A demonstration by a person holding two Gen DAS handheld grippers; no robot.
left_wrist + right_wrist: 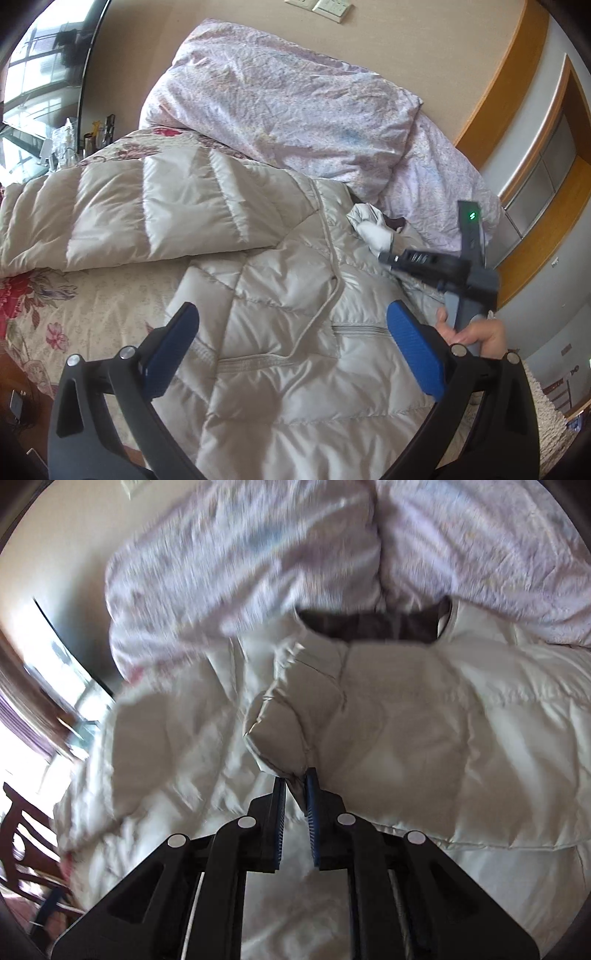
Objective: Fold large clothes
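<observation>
Our right claw pinches a sleeve edge of the padded coat, carrying it inward to fold; our left claw hovers wide, empty. The coat lies just below the lilac duvet.

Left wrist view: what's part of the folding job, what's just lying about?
Job:
- beige quilted puffer jacket
- right gripper, pinching a jacket edge
- left gripper, open above the jacket

Lying about:
- crumpled pale lilac duvet
- floral bedspread
- cluttered items by the window
</observation>
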